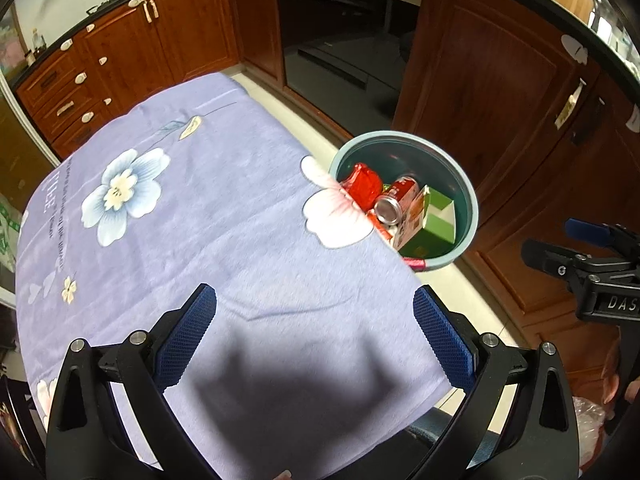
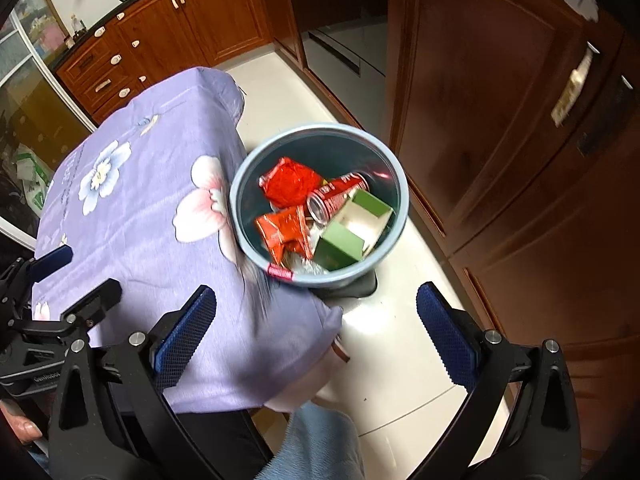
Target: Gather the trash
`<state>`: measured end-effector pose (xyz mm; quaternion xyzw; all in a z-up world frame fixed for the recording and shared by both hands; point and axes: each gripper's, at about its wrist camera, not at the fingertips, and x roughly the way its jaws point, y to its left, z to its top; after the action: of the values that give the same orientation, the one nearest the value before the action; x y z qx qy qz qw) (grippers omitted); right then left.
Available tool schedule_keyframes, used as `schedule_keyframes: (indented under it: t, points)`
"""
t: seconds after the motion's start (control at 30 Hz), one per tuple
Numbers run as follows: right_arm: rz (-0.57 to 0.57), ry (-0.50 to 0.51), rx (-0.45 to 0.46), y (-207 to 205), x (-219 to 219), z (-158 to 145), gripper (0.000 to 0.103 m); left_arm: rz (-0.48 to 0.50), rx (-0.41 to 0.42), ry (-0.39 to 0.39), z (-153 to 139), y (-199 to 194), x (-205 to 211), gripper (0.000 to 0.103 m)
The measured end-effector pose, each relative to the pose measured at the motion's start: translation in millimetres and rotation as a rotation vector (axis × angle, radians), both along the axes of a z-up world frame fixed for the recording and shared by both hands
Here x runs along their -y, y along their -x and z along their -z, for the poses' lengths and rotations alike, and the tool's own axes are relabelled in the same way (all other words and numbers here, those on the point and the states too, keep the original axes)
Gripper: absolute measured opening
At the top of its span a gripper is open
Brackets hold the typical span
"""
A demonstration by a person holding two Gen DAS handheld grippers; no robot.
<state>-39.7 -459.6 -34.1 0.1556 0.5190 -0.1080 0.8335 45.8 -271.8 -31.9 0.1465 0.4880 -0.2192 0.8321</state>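
Both our grippers are hanging with fingers spread wide, gripping nothing: the left gripper (image 1: pixel 315 342) over the lilac floral tablecloth (image 1: pixel 224 208), the right gripper (image 2: pixel 316 340) over the table corner and white floor (image 2: pixel 400 344). We are seeing the trash lying in the blue bin (image 2: pixel 394 176) beside the table: a red soda can (image 2: pixel 340 196), green carton (image 2: pixel 352 228), and red wrappers (image 2: pixel 290 184). Only the right view is showing the bin's pink label (image 2: pixel 279 271), unreadable. "DAS" is showing on the right gripper's body in the left view.
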Motion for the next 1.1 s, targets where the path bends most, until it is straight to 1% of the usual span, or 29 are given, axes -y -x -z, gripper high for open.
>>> schedule_keyframes:
  t: [0.23,0.43,0.77,1.1]
  points:
    - [0.004,0.015,-0.024,6.7,-3.1,2.5,0.096,0.013,0.011,-0.009,2.3,10.2,-5.5,0.099]
    - [-0.003,0.023,-0.047,1.0,-2.4,8.3,0.096,0.012,0.014,-0.019,5.3,9.4,-5.3,0.099]
    - [-0.025,0.025,-0.075,-8.2,-6.3,18.1,0.096,0.010,-0.005,-0.028,12.5,4.3,-2.9,0.099]
    - [-0.034,0.025,-0.089,-12.7,-7.5,23.9,0.096,0.014,-0.007,-0.034,17.1,3.9,-2.0,0.099]
